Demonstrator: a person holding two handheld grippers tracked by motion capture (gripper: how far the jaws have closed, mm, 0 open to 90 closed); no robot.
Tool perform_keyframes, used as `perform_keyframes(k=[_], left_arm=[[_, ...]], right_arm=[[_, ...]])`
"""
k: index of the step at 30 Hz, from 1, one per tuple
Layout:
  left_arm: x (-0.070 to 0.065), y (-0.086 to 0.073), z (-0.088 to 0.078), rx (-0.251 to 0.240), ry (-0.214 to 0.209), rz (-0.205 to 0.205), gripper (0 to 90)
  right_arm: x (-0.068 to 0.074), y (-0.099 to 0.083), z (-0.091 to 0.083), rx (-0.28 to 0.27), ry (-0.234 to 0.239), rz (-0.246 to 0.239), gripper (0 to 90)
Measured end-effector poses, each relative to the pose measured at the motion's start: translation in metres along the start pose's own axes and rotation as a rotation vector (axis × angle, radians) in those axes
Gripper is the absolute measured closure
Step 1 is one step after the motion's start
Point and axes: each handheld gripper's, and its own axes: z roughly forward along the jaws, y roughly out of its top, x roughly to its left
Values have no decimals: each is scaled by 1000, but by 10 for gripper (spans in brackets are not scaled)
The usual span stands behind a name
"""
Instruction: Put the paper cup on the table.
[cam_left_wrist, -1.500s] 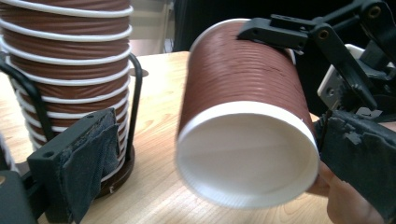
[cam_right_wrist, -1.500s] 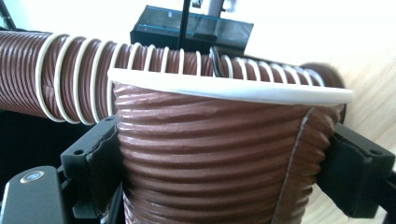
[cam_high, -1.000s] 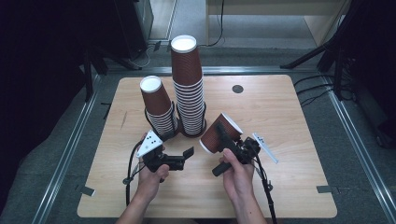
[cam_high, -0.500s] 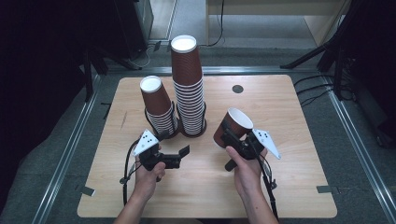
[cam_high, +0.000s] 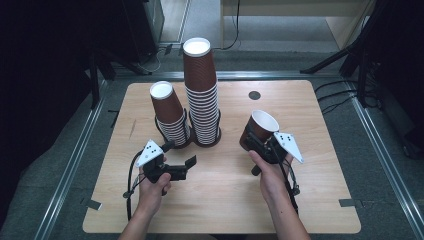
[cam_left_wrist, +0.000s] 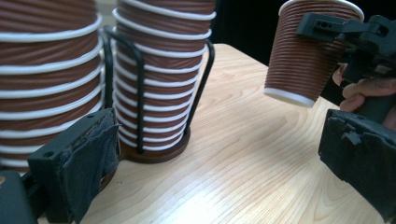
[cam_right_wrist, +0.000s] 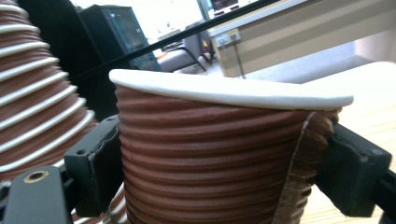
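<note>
A tall stack of brown ribbed paper cups (cam_high: 201, 95) and a shorter stack (cam_high: 170, 117) stand upside down in black wire holders at the table's middle. My right gripper (cam_high: 253, 141) is shut on a single brown cup (cam_high: 260, 129), tilted, its white end facing up and away. Its jaws have just been closing, and in the right gripper view the pads (cam_right_wrist: 100, 163) squeeze the cup (cam_right_wrist: 210, 158) from both sides. My left gripper (cam_high: 179, 154) stands open near the shorter stack's base, with nothing between its pads (cam_left_wrist: 91, 163). The left gripper view also shows the held cup (cam_left_wrist: 299, 56) at upper right.
The wooden table (cam_high: 310, 210) has bare room in front of and to the right of the stacks. A small dark round spot (cam_high: 254, 95) sits at the back right. Metal rails (cam_high: 75, 155) run along both sides.
My right hand has carried the single cup to the right, away from the tall stack, and turned its white end more upward. The left gripper has hardly moved.
</note>
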Motion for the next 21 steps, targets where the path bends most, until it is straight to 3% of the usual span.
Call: perform_keyframes(k=[8,14,18,21], left_arm=[[14,-8,-12,8,46,-16,0],[27,-19,-24,24,86,-37,0],[37,-26,-36,26,123,-58,0],[46,-32,-48,33,155,-66,0]], right_arm=[[-16,2,13,-31,-19,-79,130],[-28,5,27,-34,-48,-77,129],[-37,4,39,-32,-27,-53,129],[-43,4,47,-31,-37,-70,129]])
